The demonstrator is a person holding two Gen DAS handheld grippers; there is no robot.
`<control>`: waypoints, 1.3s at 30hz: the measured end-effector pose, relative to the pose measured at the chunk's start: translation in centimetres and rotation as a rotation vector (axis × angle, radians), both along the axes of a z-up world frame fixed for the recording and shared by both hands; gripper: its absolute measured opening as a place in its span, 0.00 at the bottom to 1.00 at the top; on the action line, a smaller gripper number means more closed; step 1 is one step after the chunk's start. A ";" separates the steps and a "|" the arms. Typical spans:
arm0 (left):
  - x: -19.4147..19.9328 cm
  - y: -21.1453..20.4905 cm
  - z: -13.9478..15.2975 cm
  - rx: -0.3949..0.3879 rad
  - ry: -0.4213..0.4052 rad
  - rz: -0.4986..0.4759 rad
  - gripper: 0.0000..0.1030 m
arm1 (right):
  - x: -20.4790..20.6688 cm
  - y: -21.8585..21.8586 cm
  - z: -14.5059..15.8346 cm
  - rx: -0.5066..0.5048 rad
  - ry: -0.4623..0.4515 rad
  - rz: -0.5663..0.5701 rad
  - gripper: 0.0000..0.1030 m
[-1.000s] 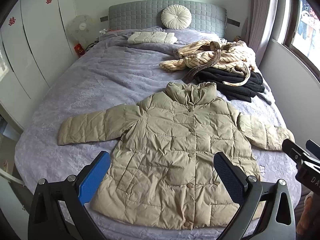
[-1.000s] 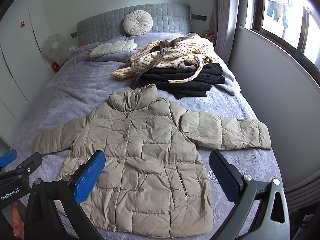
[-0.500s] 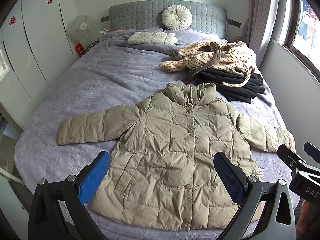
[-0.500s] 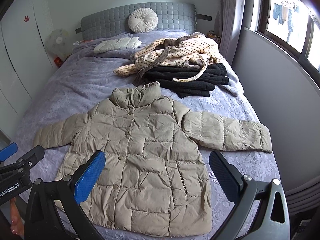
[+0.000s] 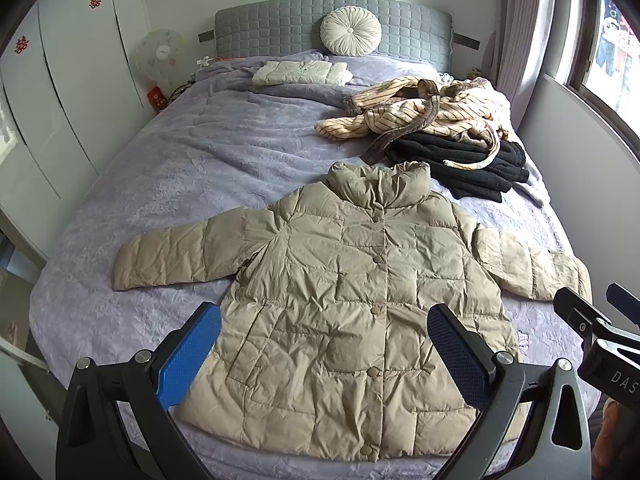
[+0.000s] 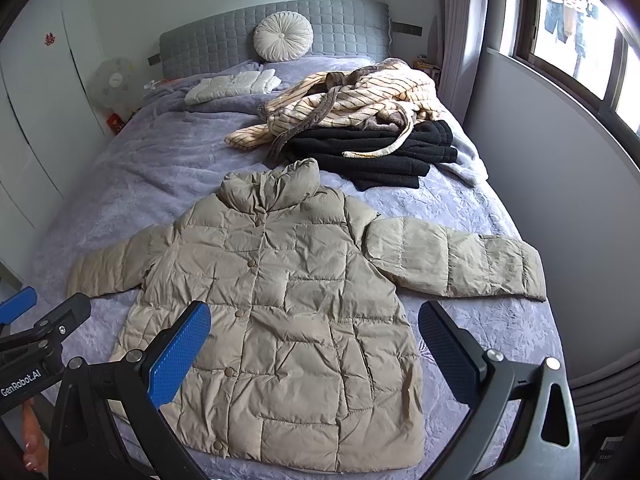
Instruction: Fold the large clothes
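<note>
Lying flat and face up on the lavender bedspread [image 5: 168, 168] is the beige puffer jacket [image 5: 360, 280], buttoned down the front, its collar standing toward the headboard and its hem at the near edge of the bed. Both sleeves are spread out to the sides, the one toward the window reaching close to the bed's edge in the right wrist view [image 6: 460, 260]. Above the hem hangs the left gripper [image 5: 324, 356], its blue-padded fingers spread wide, gripping nothing, clear of the fabric. The right gripper [image 6: 314, 350] matches it: jaws wide apart, empty, poised over the jacket's lower half. Each one pokes into the other camera's edge.

Just beyond the collar, a folded black garment [image 5: 460, 160] sits with a crumpled cream striped robe [image 5: 420, 114] heaped on top, its belt trailing over the black fabric. Farther up, a folded white quilted piece [image 5: 302, 73] lies near the pillows end, and a round cream cushion [image 5: 351, 34] leans against the grey quilted headboard [image 5: 260, 28]. A white fan [image 5: 159, 54] stands beside the bed by the white wardrobe doors [image 5: 60, 100], and a window [image 6: 576, 20] lights the opposite side.
</note>
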State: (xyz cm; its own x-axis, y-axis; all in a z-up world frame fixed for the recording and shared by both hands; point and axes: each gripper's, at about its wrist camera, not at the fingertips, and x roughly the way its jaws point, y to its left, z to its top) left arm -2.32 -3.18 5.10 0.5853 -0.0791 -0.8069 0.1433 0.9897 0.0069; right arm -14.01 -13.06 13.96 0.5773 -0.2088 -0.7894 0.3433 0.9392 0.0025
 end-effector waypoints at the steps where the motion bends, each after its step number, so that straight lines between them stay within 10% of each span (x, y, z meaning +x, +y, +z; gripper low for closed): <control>1: 0.0 -0.1 0.0 0.001 0.000 0.000 1.00 | 0.1 0.0 0.0 0.001 0.001 -0.001 1.00; 39: 0.3 0.4 -0.8 0.000 0.011 0.011 1.00 | -0.4 -0.1 -0.8 0.016 0.016 -0.011 1.00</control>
